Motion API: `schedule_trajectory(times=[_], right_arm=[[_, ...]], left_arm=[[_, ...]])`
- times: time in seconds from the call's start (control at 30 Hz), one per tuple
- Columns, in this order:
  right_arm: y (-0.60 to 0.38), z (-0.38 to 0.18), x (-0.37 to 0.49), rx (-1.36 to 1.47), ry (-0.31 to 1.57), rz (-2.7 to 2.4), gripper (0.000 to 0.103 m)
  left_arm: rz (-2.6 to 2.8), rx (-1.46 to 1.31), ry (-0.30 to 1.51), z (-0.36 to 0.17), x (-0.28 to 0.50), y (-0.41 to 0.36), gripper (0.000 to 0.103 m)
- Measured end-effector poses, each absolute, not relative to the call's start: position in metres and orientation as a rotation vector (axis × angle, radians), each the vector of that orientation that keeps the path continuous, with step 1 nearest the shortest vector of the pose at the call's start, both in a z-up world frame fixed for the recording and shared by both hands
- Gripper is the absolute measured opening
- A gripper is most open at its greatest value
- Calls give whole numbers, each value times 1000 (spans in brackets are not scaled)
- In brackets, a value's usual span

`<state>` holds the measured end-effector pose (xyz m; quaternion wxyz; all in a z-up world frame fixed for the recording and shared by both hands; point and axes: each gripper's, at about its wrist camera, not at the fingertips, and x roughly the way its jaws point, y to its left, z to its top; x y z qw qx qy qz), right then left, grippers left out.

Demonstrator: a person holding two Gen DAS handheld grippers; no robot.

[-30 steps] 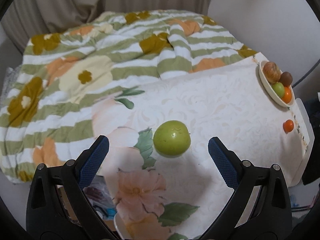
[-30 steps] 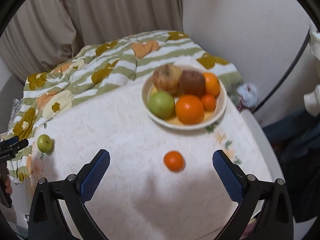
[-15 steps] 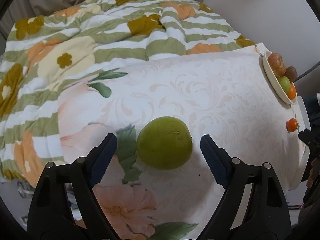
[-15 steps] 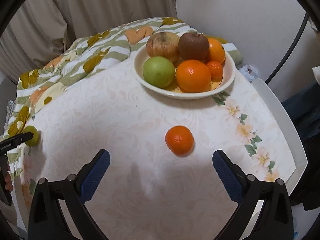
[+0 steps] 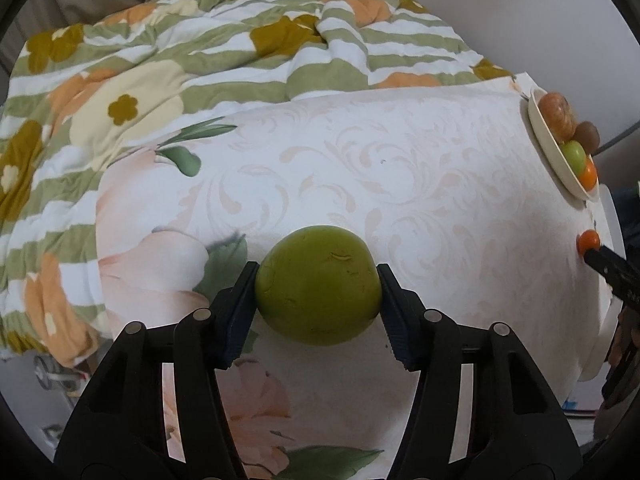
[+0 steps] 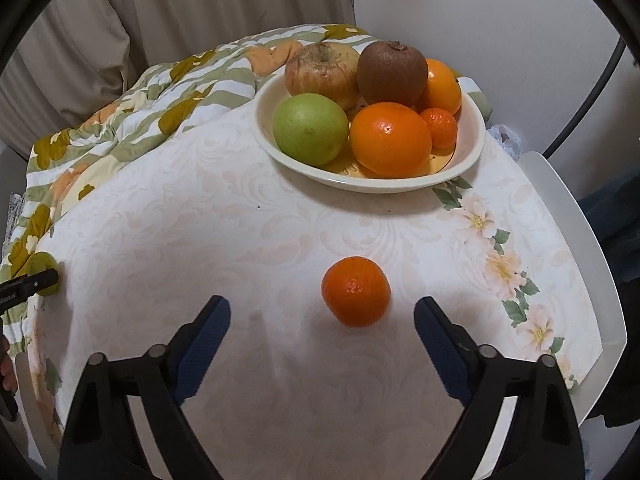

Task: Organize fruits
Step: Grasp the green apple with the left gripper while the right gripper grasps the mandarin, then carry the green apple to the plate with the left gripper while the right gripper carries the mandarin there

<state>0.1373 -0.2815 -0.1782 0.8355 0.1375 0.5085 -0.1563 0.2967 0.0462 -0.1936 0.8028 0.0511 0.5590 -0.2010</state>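
My left gripper (image 5: 318,300) is shut on a green fruit (image 5: 318,284) on the floral tablecloth; both blue pads press its sides. That fruit shows small at the far left in the right wrist view (image 6: 40,268). My right gripper (image 6: 322,328) is open, its fingers on either side of a small orange mandarin (image 6: 356,291) that lies on the cloth just ahead of the fingertips. The mandarin also shows in the left wrist view (image 5: 588,241). A cream bowl (image 6: 460,174) holds a green apple, oranges, a kiwi and a pale apple; it also appears at the right in the left wrist view (image 5: 554,152).
A striped floral quilt (image 5: 200,64) lies beyond the table's far side. The white table edge (image 6: 580,260) curves along the right. A curtain (image 6: 200,12) and a pale wall stand behind.
My left gripper moved forward and closed on the green fruit. My right gripper moved closer to the mandarin, which now sits nearly between its open fingers.
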Motion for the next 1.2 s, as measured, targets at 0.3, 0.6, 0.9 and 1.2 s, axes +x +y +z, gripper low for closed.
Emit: schedule_trajectory(times=[0.3, 0.6, 0.9, 1.2], right_arm=[[-295, -188, 145, 270, 1113, -356, 60], [-294, -187, 148, 221, 1114, -364, 33], [-291, -171, 143, 235, 1085, -321, 33], [-283, -132, 135, 244, 1026, -286, 33]], left_arm=[[-439, 113, 1192, -191, 285, 41, 64], [-425, 110, 1174, -183, 276, 43, 64], [-418, 111, 1142, -162, 264, 44, 64], [-430, 107, 1086, -127, 250, 41, 64]])
